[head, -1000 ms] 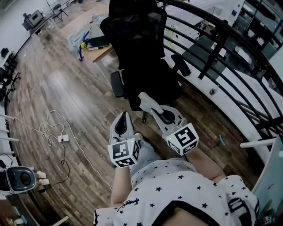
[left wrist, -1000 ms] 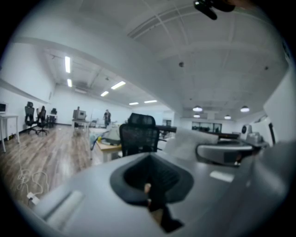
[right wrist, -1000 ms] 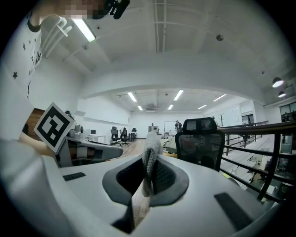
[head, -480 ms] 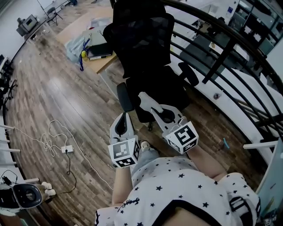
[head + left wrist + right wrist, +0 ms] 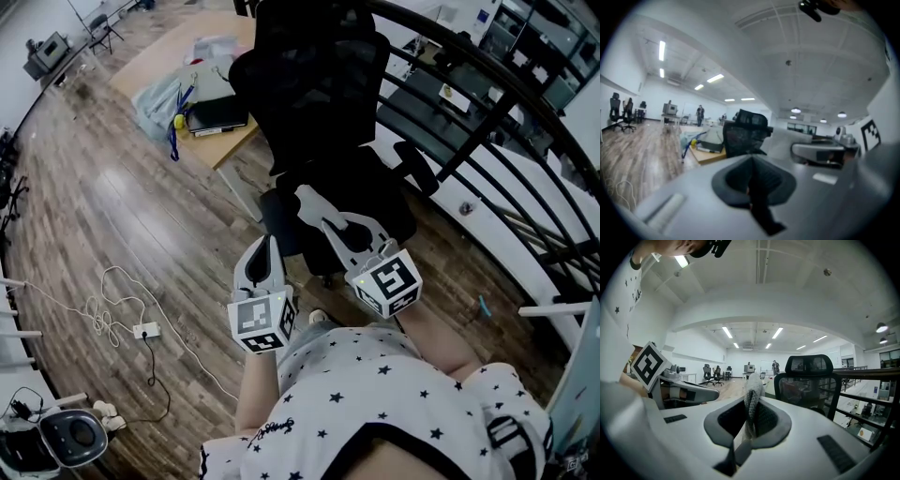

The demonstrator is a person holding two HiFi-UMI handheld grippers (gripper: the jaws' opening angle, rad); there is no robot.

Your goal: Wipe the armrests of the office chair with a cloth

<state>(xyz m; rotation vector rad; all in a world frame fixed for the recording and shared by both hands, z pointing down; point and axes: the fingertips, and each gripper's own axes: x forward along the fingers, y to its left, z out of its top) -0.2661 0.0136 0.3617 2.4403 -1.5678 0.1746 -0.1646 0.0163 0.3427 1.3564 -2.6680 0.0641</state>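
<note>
Grey cloth [image 5: 753, 397] clamped in right tongs [image 5: 749, 420]; left tongs [image 5: 751, 178] closed, empty. Likely approach step; next, reach armrest [image 5: 418, 167], frame centre-right.

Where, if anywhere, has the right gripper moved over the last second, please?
Yes. The right gripper, shut on the cloth, has come forward, nearer the office chair.

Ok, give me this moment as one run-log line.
stage: before wiping | right gripper: shut on cloth | left gripper: shut, empty | office chair: ahead, armrests untouched
</note>
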